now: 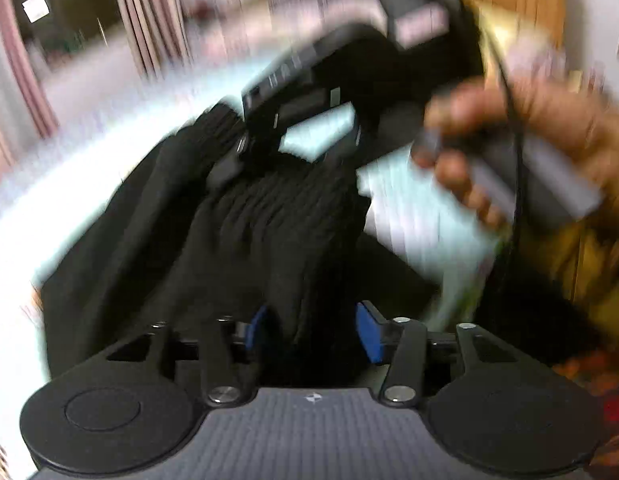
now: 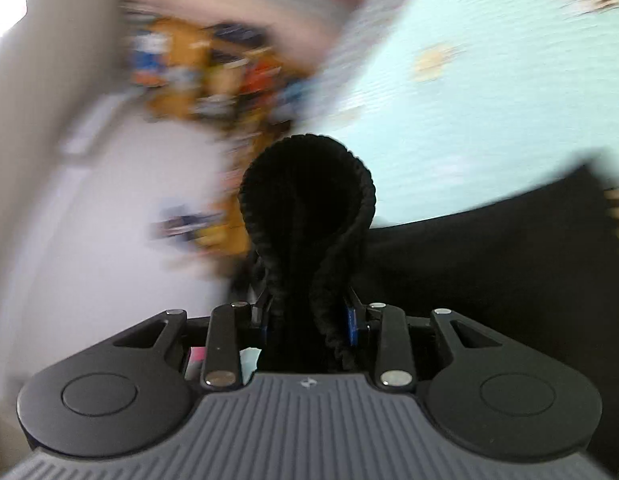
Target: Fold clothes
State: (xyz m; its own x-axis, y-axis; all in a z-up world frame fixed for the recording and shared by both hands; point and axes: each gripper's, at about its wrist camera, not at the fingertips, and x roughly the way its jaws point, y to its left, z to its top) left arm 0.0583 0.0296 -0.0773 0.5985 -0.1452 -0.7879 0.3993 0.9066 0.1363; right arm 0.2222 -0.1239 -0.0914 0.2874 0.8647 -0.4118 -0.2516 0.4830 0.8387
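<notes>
Left wrist view: left hand-held gripper (image 1: 315, 330) clamped on black garment (image 1: 245, 232), lower centre; right hand-held gripper (image 1: 305, 120) gripping it at upper centre.

Right wrist view: right hand-held gripper (image 2: 309, 322) pinching black ribbed hem (image 2: 305, 204), frame centre.

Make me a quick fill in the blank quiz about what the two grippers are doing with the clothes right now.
1. The garment clamped in the left gripper is ____ in colour.
2. The right gripper is shut on the garment's ribbed ____.
3. The sheet under the garment is pale ____.

Missing words: black; hem; green
</notes>
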